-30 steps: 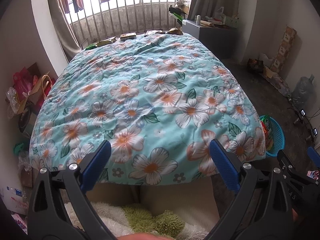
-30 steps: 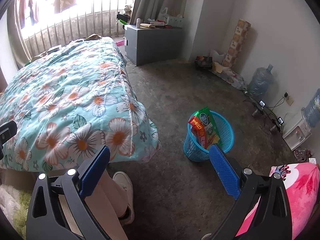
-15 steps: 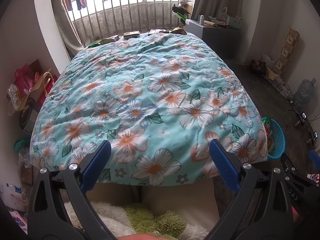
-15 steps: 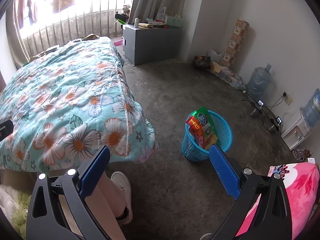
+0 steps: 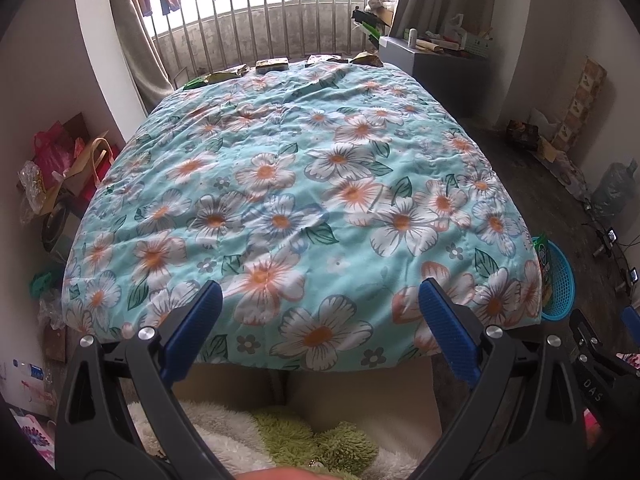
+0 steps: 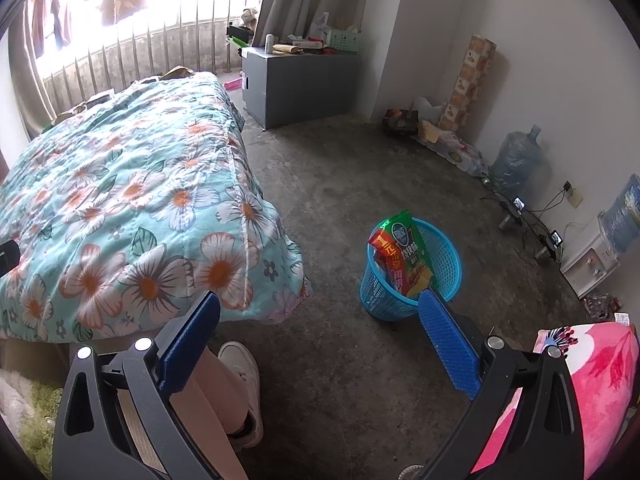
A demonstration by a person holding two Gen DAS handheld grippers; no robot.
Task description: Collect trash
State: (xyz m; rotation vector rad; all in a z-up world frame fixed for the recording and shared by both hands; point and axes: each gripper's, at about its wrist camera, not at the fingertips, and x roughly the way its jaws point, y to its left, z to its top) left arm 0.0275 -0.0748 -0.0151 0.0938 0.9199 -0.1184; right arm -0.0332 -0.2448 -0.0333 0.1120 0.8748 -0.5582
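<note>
Blue basket (image 6: 412, 276) holding snack wrappers (image 6: 404, 252)

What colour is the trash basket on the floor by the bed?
Bright blue, an open-mesh plastic basket with snack packets inside; the right wrist view shows it best.

Wrappers (image 5: 272, 64) line the floral bed's (image 5: 304, 184) far edge.

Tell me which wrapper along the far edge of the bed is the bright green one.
The leftmost wrapper, at the bed's far left corner beside the curtain. The other wrappers to its right along that edge look yellowish, olive or brown.
</note>
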